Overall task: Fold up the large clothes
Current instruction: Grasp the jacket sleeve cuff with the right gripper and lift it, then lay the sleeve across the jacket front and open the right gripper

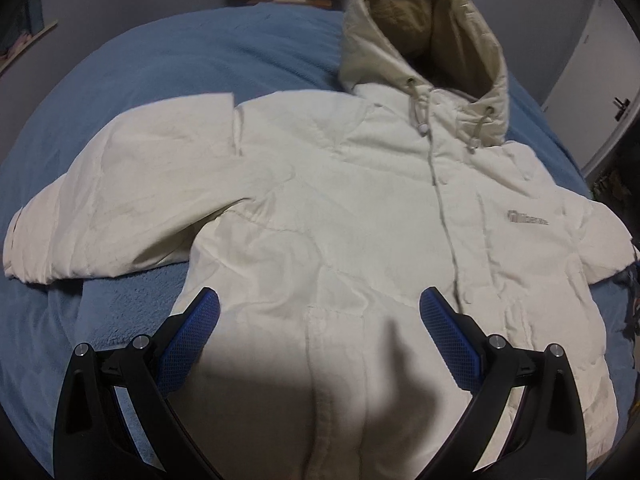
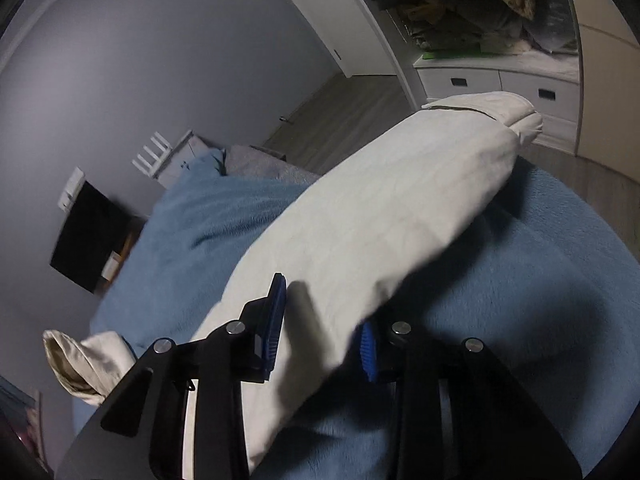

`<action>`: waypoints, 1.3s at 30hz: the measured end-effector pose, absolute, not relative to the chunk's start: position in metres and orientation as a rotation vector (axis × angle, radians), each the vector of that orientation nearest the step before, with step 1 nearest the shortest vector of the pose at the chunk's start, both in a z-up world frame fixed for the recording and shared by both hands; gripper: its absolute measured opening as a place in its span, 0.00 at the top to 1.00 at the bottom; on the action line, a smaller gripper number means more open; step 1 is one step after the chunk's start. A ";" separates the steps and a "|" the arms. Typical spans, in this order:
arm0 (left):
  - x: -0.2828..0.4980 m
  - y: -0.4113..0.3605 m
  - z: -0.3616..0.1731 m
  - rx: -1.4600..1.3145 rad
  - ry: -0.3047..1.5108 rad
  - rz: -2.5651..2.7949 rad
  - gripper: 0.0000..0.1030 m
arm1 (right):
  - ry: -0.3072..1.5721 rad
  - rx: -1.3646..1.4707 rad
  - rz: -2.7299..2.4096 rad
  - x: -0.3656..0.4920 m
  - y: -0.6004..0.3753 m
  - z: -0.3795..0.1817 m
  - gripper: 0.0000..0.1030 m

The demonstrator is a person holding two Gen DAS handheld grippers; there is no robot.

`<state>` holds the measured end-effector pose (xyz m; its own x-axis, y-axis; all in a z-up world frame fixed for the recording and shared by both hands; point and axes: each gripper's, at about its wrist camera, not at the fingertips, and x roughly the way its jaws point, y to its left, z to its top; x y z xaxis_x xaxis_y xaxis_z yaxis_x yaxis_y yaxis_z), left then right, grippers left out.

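Here is the cream-white padded hooded jacket (image 1: 340, 208), spread front-up across the blue fleece blanket (image 1: 132, 80) that covers the bed, zipped closed, with its tan-lined hood (image 1: 424, 36) pointing to the far edge and its hem at the near edge. One sleeve (image 1: 120, 200) lies stretched flat toward the blanket's left edge. A small grey logo (image 1: 530, 218) sits on the chest, and two drawstrings hang below the hood.

The left gripper (image 1: 320, 312) hangs above the jacket's lower front, its blue-padded fingers (image 1: 192, 340) spread wide apart with nothing between them; whether they touch the fabric I cannot tell.

Over to the right gripper (image 2: 320, 320): its blue pads (image 2: 274, 320) are drawn in on the jacket's other sleeve (image 2: 380, 220), which runs between them and up away from the camera, its cuff (image 2: 516, 116) out past the blanket's far right edge. The cloth fills the gap between the pads.

Beyond the bed stand a grey wall (image 2: 160, 60), a black flat screen (image 2: 92, 236), and white drawers (image 2: 500, 84) under a cluttered shelf.
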<state>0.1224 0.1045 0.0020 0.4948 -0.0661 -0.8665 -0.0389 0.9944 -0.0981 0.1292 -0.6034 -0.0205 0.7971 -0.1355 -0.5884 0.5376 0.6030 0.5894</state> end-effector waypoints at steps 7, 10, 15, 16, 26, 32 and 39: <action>0.117 0.111 0.037 -0.052 0.951 0.013 0.06 | 0.385 0.621 -0.333 0.110 -0.548 0.036 0.90; 0.117 0.113 0.056 -0.035 0.909 0.016 0.06 | 0.328 0.484 -0.276 0.100 -0.504 0.071 0.90; 0.118 0.114 0.079 -0.062 0.863 -0.005 0.06 | 0.259 0.345 -0.121 0.086 -0.425 0.112 0.90; 0.118 0.112 0.083 -0.063 0.854 -0.010 0.06 | 0.253 0.327 -0.094 0.086 -0.413 0.118 0.90; 0.110 0.096 0.100 -0.080 0.822 -0.081 0.06 | 0.383 0.157 0.220 0.106 -0.243 0.101 0.90; 0.109 0.083 0.097 -0.058 0.839 -0.111 0.06 | 0.542 0.130 0.330 0.126 -0.191 0.041 0.90; 0.113 0.060 0.098 -0.028 0.852 -0.141 0.06 | 0.686 0.114 0.425 0.124 -0.159 -0.007 0.90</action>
